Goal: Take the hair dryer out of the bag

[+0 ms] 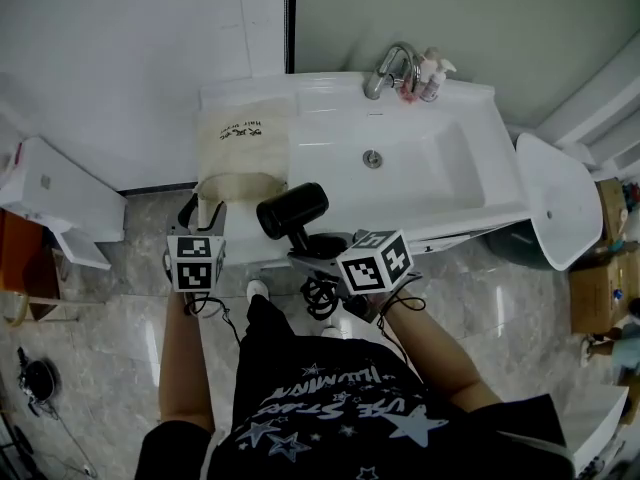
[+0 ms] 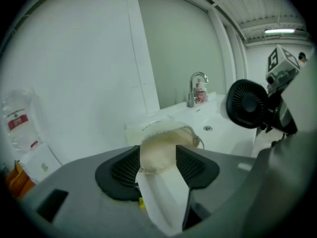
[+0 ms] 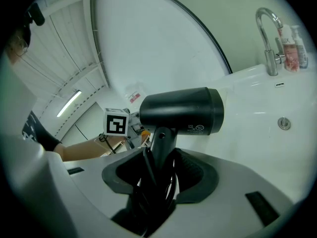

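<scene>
Above the counter (image 1: 470, 223) edge, right claw (image 3: 161, 166) grips hair dryer (image 1: 292, 210); bag (image 1: 243, 140) beside.

One dryer (image 1: 292, 209), one bag (image 1: 243, 138), two grippers (image 1: 203, 211) (image 1: 306, 252), one faucet (image 1: 391, 66), two bottles (image 1: 411, 81) (image 1: 433, 76) (both beside the faucet).

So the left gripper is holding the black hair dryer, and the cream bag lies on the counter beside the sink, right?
Not quite: it is the right gripper, not the left, that holds the black hair dryer, closed on its handle, as the right gripper view shows. The rest stands: the cream bag lies on the counter beside the sink.
</scene>
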The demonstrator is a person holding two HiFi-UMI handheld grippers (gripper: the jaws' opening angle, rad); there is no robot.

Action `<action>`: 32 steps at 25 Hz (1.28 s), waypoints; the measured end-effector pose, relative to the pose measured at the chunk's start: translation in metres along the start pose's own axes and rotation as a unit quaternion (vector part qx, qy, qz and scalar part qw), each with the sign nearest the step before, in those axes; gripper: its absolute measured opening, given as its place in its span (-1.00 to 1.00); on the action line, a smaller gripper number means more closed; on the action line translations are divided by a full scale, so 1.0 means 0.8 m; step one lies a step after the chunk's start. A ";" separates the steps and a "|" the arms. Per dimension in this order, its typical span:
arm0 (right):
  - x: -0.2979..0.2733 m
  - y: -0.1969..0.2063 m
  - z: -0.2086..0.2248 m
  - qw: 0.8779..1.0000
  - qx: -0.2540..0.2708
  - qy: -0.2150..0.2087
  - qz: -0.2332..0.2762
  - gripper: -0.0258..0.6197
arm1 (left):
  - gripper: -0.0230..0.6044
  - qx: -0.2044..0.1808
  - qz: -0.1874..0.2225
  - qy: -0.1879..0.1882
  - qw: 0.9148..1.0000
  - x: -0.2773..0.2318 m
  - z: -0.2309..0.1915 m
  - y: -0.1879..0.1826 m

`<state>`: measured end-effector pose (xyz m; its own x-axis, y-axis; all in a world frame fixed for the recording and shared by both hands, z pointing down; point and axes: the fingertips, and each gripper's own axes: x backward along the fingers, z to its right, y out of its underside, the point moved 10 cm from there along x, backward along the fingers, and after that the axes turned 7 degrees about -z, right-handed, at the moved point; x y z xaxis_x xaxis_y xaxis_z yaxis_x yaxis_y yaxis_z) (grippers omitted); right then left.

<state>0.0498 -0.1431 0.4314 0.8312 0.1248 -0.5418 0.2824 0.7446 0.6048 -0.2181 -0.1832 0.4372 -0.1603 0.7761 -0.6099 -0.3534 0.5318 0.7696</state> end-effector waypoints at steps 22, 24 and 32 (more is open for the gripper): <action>0.175 0.125 0.025 0.989 -0.034 0.081 0.116 -0.35 | -0.29 0.063 0.043 0.057 0.995 0.159 0.257 0.039; 0.180 0.133 0.031 0.987 -0.042 0.096 0.119 -0.35 | -0.34 0.065 0.039 0.068 0.995 0.156 0.266 0.043; 0.195 0.173 0.027 0.984 -0.056 0.122 0.114 -0.35 | -0.82 0.084 0.037 0.101 0.991 0.171 0.298 0.063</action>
<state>0.2288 -0.0350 0.4434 0.7229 0.4414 -0.5317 0.0354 0.7448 0.6664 -0.0378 0.0306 0.4380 -0.3680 0.7403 -0.5626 -0.1772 0.5381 0.8240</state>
